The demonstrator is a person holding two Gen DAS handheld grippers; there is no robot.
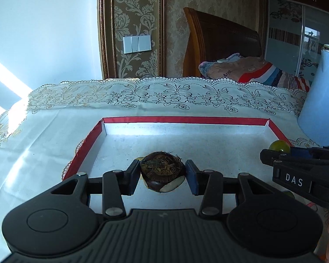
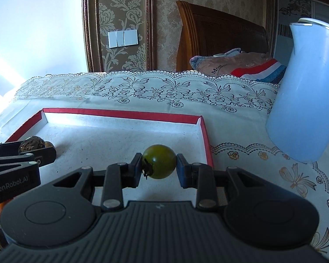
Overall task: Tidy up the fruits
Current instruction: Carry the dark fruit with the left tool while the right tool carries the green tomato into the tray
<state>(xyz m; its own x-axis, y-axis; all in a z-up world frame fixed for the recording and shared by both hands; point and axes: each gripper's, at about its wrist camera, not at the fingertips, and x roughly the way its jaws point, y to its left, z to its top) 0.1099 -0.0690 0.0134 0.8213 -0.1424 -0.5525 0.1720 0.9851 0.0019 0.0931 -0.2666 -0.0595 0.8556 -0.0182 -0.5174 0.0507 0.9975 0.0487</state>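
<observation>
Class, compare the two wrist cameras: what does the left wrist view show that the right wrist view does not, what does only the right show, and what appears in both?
Only the left wrist view shows the cut pale underside of the dark brown fruit in the left claw, and the tray's left rim in full.

Only the right wrist view shows the green fruit's dark stem, with the green fruit gripped in the right claw, and the whole blue jug.

Both show the red-edged tray, the embroidered tablecloth, the wall switches and the wooden headboard.
</observation>
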